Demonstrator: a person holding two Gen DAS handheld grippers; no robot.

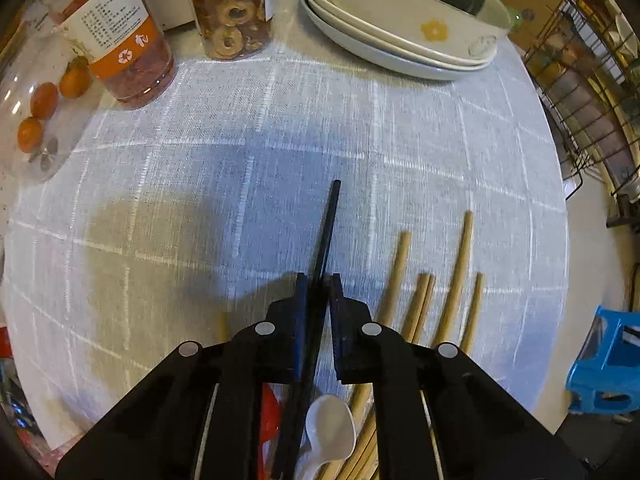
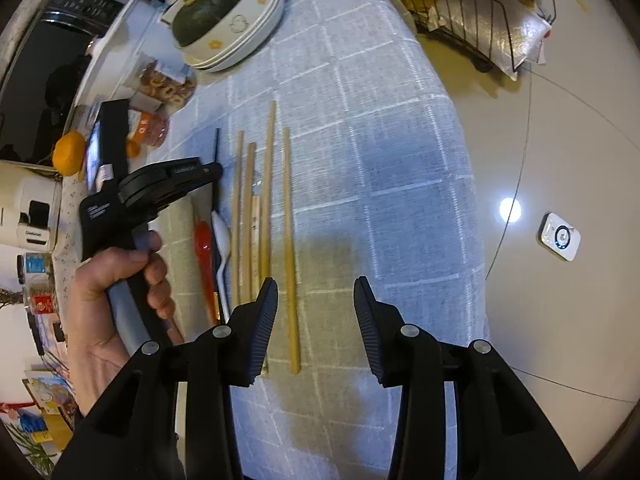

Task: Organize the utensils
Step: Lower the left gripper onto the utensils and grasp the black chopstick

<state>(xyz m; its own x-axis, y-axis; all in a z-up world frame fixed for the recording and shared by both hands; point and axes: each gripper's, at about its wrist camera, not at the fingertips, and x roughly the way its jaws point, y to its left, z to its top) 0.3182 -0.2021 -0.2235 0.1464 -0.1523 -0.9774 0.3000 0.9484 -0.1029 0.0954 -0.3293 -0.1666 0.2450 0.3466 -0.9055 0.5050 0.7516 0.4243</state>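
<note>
My left gripper (image 1: pixel 319 280) is shut on a black chopstick (image 1: pixel 329 224), held just above the grey checked tablecloth; the stick points away from me. It also shows in the right wrist view (image 2: pixel 216 145), sticking out past the left gripper (image 2: pixel 214 170). Several bamboo chopsticks (image 1: pixel 456 276) lie side by side to its right, also in the right wrist view (image 2: pixel 267 184). A white spoon (image 1: pixel 330 432) and a red spoon (image 2: pixel 204 248) lie under the left gripper. My right gripper (image 2: pixel 316 292) is open and empty above the near ends of the bamboo chopsticks.
Stacked white plates and a bowl holding a dark green squash (image 1: pixel 400 32) stand at the back. Two clear snack jars (image 1: pixel 230 8) and a clear container of small oranges (image 1: pixel 44 100) stand at the back left. A wire rack (image 2: pixel 472 8) stands beyond the table's right edge.
</note>
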